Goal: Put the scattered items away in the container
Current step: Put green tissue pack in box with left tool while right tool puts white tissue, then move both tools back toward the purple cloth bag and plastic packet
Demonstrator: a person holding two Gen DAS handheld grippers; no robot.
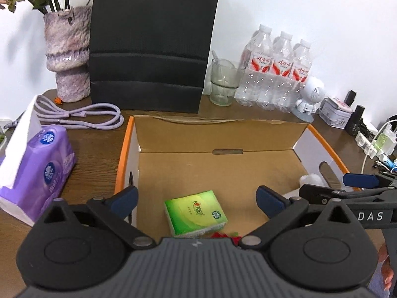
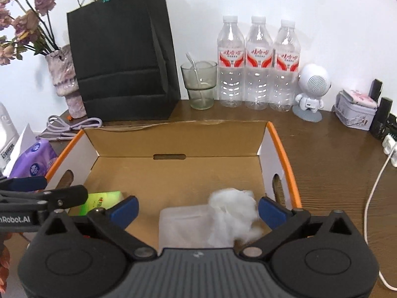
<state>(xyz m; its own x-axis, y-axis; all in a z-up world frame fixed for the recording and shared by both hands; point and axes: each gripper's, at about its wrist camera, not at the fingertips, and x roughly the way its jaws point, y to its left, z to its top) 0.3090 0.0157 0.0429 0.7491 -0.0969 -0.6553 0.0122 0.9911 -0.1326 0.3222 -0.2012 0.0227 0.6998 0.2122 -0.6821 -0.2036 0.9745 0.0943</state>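
Left wrist view, left gripper [image 1: 197,198] spread empty above green tissue pack [image 1: 196,213] in box [image 1: 218,139], right gripper [image 2: 197,209] likewise.

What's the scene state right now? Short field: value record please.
container: cardboard box, open top, orange rim
in box: green tissue pack; crumpled white tissue; translucent white pack
outside box: purple tissue pack and lilac cable, both left of it
left gripper: jaws open, empty, over box
right gripper: jaws open, empty, over box
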